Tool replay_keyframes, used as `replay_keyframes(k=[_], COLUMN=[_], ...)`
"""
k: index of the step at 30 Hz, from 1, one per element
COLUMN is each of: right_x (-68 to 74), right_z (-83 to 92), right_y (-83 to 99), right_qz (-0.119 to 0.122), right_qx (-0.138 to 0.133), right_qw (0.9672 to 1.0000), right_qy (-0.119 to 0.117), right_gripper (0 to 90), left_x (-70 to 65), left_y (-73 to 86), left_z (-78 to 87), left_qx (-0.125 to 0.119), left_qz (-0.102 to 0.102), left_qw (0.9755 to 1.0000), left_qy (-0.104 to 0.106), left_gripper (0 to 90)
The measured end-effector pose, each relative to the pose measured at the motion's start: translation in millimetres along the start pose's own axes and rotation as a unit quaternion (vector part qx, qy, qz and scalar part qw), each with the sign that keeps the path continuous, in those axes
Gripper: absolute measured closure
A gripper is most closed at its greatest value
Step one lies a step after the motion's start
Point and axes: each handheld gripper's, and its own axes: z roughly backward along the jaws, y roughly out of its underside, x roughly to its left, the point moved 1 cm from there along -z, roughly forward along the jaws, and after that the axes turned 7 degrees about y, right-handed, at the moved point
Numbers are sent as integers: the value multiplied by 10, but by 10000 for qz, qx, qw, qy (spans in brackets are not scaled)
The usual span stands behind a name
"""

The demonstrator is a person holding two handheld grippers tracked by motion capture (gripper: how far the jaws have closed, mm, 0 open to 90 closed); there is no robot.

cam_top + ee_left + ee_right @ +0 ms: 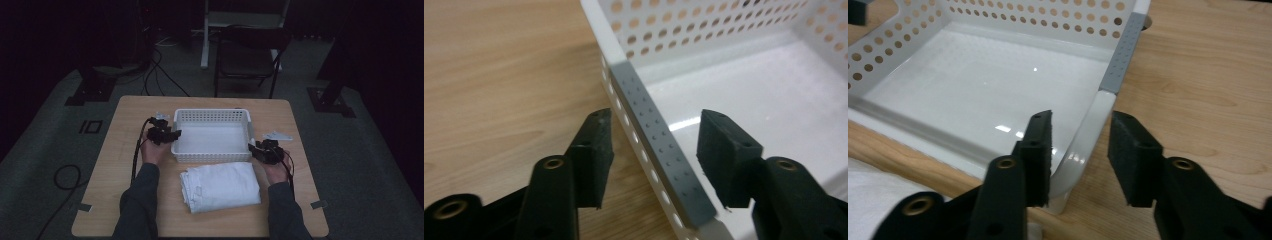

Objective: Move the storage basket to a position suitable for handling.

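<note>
Toward the far edge of the wooden table [125,150] sits a white perforated basket [212,116], its long sides running parallel to that edge. At its left rim the left gripper [173,134] straddles the wall, one jaw outside and one inside, with clear gaps on both sides of the grey strip [659,150] on the rim, so it is parted and grips nothing. At the basket's near right corner the right gripper [251,148] likewise straddles the rim, jaws apart and not pressing. A folded white cloth [221,186] lies just before the basket, toward the near edge.
</note>
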Motion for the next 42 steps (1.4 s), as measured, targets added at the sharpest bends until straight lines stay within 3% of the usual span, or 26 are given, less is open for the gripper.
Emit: replay_keyframes(k=[4, 8, 10, 15, 21, 26, 30, 33, 34, 36, 39, 42], right_x=[-43, -102, -140, -146, 9, 112, 173, 195, 207, 234, 237, 238], right_z=[105, 242, 305, 433, 508, 570, 630, 656, 667, 694, 708, 695], right_y=[-11, 26, 61, 181, 372, 478, 559, 612, 639, 716, 761, 798], right_qz=[-6, -51, -162, -149, 190, 264, 376, 437, 488, 570, 545, 362], right_qx=[-96, -81, -69, -18, 145, 219, 235, 258, 278, 339, 398, 538], right_qw=[10000, 9999, 9998, 9989, 9978, 9941, 9931, 9926, 9927, 9922, 9921, 9908], right_qy=[26, 54, -53, -449, -626, -1029, -1086, -1103, -1071, -1059, -1057, -1186], right_gripper=[536, 444, 414, 374, 380, 474, 498, 501, 500, 496, 503, 537], left_x=[-48, -98, -143, -379, -656, -882, -1048, -1101, -1138, -1174, -1243, -1284], left_y=[46, 137, 189, 331, 517, 628, 773, 845, 916, 977, 1112, 1241], left_z=[212, 398, 490, 668, 758, 767, 766, 777, 818, 871, 892, 815], left_qx=[-213, -307, -352, -417, -616, -515, -324, -175, -40, -19, 98, 371], left_qz=[37, 0, -65, -376, -408, -533, -674, -692, -638, -698, -742, -864], left_qw=[9993, 9989, 9987, 9976, 9942, 9924, 9919, 9919, 9923, 9919, 9905, 9898], left_qy=[293, 347, 356, 393, 787, 985, 1026, 1053, 1062, 1063, 1151, 1075], left_gripper=[455, 430, 430, 430, 426, 419, 421, 428, 428, 439, 454, 459])
